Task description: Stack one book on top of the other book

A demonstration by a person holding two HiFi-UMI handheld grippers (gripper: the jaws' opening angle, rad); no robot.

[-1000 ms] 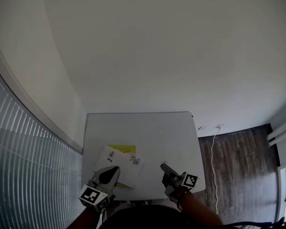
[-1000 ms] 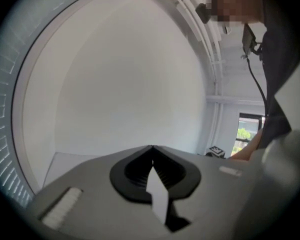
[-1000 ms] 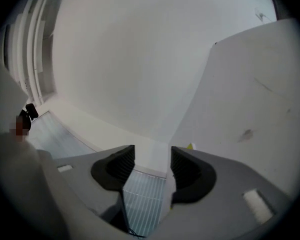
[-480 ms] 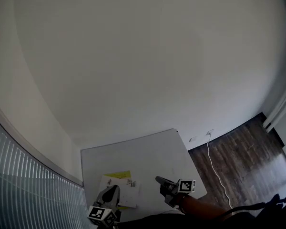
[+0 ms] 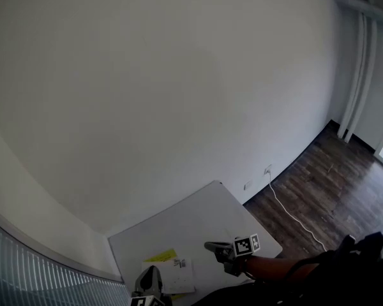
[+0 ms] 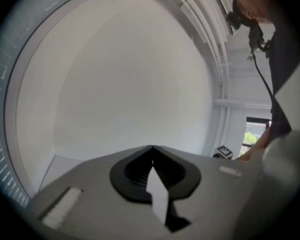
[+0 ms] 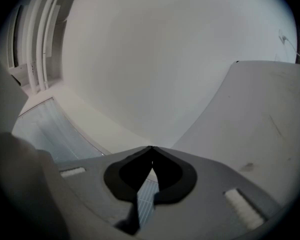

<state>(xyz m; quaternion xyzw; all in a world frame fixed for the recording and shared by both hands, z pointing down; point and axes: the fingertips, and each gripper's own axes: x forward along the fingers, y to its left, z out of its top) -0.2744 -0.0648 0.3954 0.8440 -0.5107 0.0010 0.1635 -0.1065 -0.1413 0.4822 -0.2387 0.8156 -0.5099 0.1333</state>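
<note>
At the bottom of the head view a white book lies on a yellow book near the front left of the grey table. My left gripper hovers at the books' near edge; in the left gripper view its jaws meet at the tip with nothing between them. To the right of the books my right gripper hangs over bare table, apart from them. The right gripper view shows it shut and empty, pointing at the wall.
A plain white wall fills most of the head view. Dark wood floor lies to the right, with a white cable running from a wall socket. A ribbed glass panel stands on the left. The table's right edge is close to my right arm.
The head view has tilted up, so the table and books slid to the frame's bottom. Both grippers stay near the table's front edge; the left one now shows only partly.
</note>
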